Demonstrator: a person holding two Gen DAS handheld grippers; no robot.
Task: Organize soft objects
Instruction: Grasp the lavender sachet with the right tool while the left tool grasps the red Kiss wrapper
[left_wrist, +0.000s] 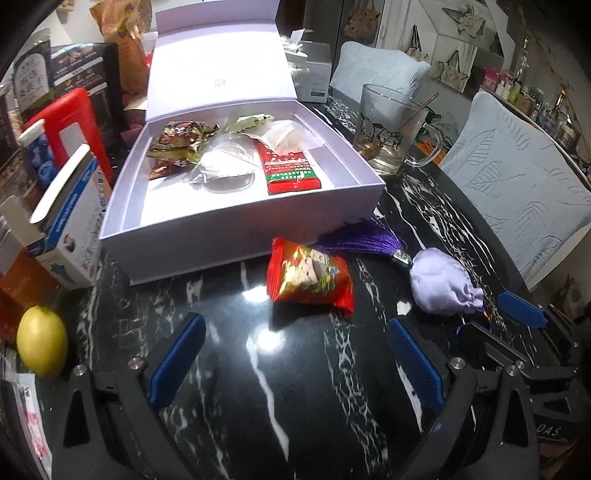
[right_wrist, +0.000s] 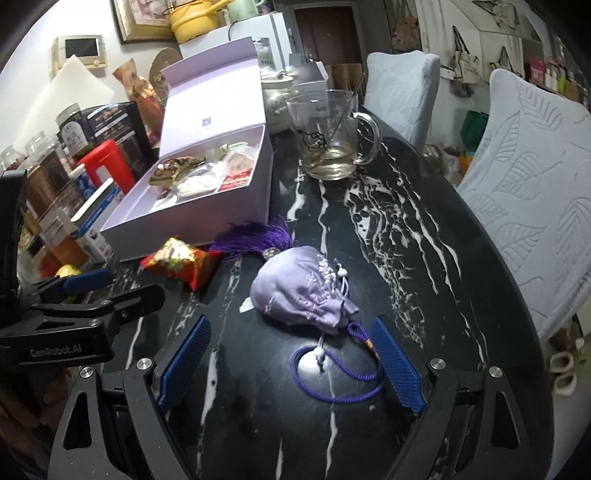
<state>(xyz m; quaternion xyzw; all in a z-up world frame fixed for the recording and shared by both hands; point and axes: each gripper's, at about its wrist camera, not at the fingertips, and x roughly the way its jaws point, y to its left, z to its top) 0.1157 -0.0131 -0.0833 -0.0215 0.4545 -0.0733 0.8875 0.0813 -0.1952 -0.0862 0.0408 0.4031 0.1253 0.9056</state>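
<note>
Both tongs wide, empty: left gripper (left_wrist: 295, 354) faces red foil snack packet (left_wrist: 309, 278); right gripper (right_wrist: 291, 363) straddles lilac satin drawstring pouch's (right_wrist: 295, 291) purple cord (right_wrist: 332, 384), black marble tabletop (right_wrist: 388, 240).

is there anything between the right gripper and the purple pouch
Nothing visible blocks it. The right gripper is open with bare table up to the purple pouch. Only the pouch's own cord lies looped between the fingers. The red snack packet sits off to the left.

1. Left gripper (left_wrist: 295, 354), bottom of frame, jaws wide, nothing btwn.
2. Red snack packet (left_wrist: 309, 277) centre, on black marble table (left_wrist: 240, 369).
3. Lilac pouch (left_wrist: 441, 282) right of it.
4. Open white box (left_wrist: 236, 221) above, w/ packets inside.
</note>
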